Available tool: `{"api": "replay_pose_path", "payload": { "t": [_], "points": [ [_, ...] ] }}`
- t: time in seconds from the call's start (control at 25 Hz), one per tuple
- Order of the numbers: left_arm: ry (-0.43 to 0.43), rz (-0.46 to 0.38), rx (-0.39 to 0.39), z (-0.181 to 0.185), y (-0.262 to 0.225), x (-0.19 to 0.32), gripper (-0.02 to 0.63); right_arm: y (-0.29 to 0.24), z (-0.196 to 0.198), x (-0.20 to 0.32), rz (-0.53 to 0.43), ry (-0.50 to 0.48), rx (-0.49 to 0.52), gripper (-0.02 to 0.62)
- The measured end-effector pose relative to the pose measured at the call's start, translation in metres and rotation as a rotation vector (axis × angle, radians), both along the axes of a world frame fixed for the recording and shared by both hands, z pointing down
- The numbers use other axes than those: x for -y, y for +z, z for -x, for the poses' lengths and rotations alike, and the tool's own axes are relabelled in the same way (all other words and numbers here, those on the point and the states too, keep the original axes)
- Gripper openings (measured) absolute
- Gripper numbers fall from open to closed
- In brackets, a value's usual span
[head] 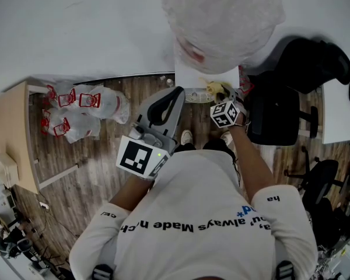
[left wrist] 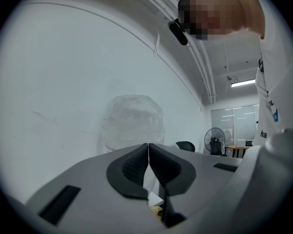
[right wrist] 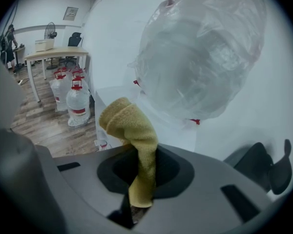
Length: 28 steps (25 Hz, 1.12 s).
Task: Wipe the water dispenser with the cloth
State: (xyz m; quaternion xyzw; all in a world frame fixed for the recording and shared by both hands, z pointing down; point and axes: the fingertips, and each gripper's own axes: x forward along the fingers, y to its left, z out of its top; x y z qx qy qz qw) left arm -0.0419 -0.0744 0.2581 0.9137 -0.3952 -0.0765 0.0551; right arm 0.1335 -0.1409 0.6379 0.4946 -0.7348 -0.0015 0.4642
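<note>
White wall [left wrist: 63, 82] behind, wood floor [head: 99, 156] below. The right tongs [right wrist: 139, 174] pinch a yellow terry cloth [right wrist: 132, 126], its folded end flopping forward. Just ahead stands the water dispenser [right wrist: 171, 130], a smooth white box under a plastic-wrapped bottle [right wrist: 200, 52]. The left tongs [left wrist: 149, 167] are closed on nothing. Best press the soft fold flat (not its edge) and stroke evenly.

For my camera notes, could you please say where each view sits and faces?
Head view: on the head, steeply down; shirt, left gripper, right gripper, water dispenser.
Left gripper view: on that gripper, along shut empty jaws, toward the wall; shirt.
Right gripper view: on that gripper, along jaws clamping the cloth, toward the water dispenser.
Shared: the wrapped bottle.
</note>
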Motion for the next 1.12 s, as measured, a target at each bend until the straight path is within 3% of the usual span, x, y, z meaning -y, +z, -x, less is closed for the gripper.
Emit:
{"api": "replay_pose_path", "payload": {
  "t": [0.16, 0.36, 0.8, 1.12],
  "points": [
    [0.0, 0.0, -0.001, 0.0, 0.0, 0.0, 0.023, -0.003, -0.001, -0.002, 0.017, -0.01, 0.003, 0.058],
    [-0.004, 0.002, 0.0, 0.001, 0.001, 0.002, 0.023, -0.023, -0.018, 0.016, -0.038, 0.018, 0.02, 0.058],
    [-0.008, 0.009, 0.003, 0.001, 0.002, 0.006, 0.023, -0.036, -0.081, 0.073, -0.064, 0.067, -0.074, 0.058],
    [-0.015, 0.017, 0.01, -0.001, 0.004, 0.015, 0.023, -0.028, -0.089, 0.107, -0.046, 0.048, -0.088, 0.058]
  ]
}}
